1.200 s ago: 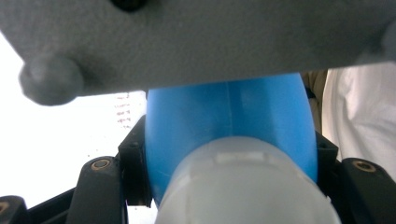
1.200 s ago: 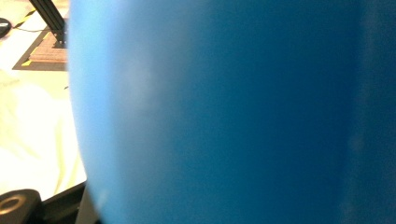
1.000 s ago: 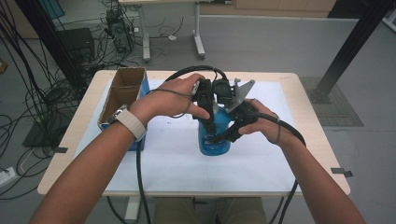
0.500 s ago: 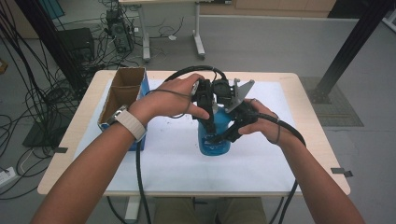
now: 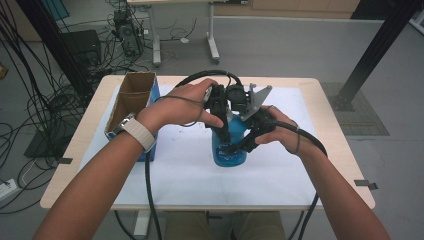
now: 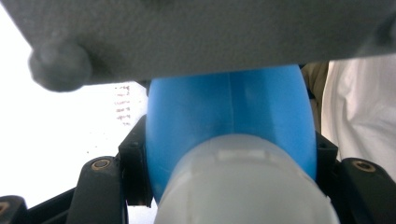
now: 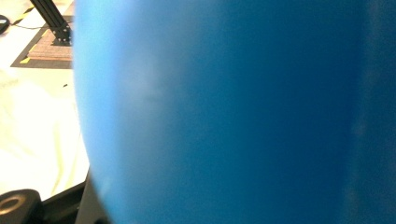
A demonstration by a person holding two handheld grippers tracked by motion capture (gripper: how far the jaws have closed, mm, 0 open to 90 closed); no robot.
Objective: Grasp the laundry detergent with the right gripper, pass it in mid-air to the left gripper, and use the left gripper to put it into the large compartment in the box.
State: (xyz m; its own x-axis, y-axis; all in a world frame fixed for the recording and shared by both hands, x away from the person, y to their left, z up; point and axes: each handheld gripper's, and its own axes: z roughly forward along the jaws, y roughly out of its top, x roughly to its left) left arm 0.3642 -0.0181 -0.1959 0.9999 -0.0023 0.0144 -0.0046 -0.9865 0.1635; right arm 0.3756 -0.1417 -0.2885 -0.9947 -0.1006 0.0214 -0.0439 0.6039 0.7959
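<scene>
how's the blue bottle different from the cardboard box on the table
The blue bottle stands mid-table, clamped by the left gripper and right gripper; the cardboard box sits untouched at the left edge. The bottle is rounded plastic; the box is straight-sided with an open top. Both stand upright.

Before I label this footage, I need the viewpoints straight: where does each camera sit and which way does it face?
High view: above the person's side, facing forward and down at the table; forearms and both hands show.
Left gripper view: on the left tongs, looking along them at the blue bottle and its white cap.
Right gripper view: on the right tongs, pressed close to the bottle.
All three share the bottle.
</scene>
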